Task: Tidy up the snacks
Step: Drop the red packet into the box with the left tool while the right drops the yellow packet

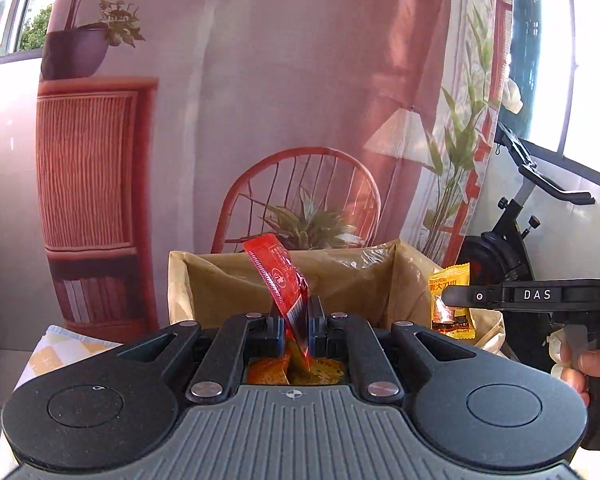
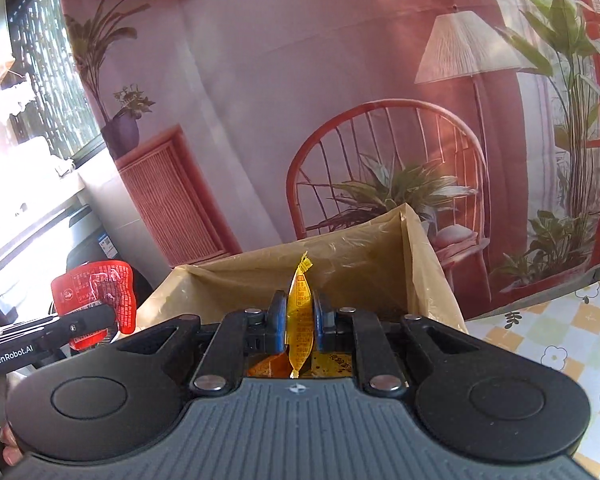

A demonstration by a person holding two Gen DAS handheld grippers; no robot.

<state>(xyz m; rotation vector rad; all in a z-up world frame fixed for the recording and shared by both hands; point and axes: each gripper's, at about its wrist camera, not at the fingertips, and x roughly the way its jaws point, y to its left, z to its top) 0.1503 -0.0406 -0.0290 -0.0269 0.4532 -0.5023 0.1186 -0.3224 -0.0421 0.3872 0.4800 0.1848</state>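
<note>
A flat red plastic snack packet with white print point(image 1: 278, 276) stands nearly upright between the jaws of the left gripper point(image 1: 296, 320), which pinch its lower part; its top leans toward 11 o'clock. In the right wrist view the same red packet point(image 2: 96, 296) shows at 9 o'clock, held at the tip of the left gripper point(image 2: 112, 320).

A slim yellow plastic snack packet with red print point(image 2: 301, 312) stands on edge between the blue-padded jaws of the right gripper point(image 2: 301, 320), which press on it from both sides; its crimped top points to 12 o'clock. In the left wrist view this yellow packet point(image 1: 452, 300) hangs at 3 o'clock at the tip of the right gripper point(image 1: 446, 298).

Both packets are held up just in front of an open cardboard box lined with a translucent plastic bag point(image 1: 228, 280), seen also in the right wrist view point(image 2: 364, 256) at 12 o'clock. Below each pair of jaws, orange and brownish packets point(image 1: 268, 370) show through the gap.

The table carries a cloth with yellow checks and white flowers point(image 2: 552, 344) at 3 o'clock of the right wrist view. A printed backdrop of a red chair, lamp and plants point(image 1: 260, 100) hangs behind the box, and a black exercise bike point(image 1: 512, 216) stands at 3 o'clock.
</note>
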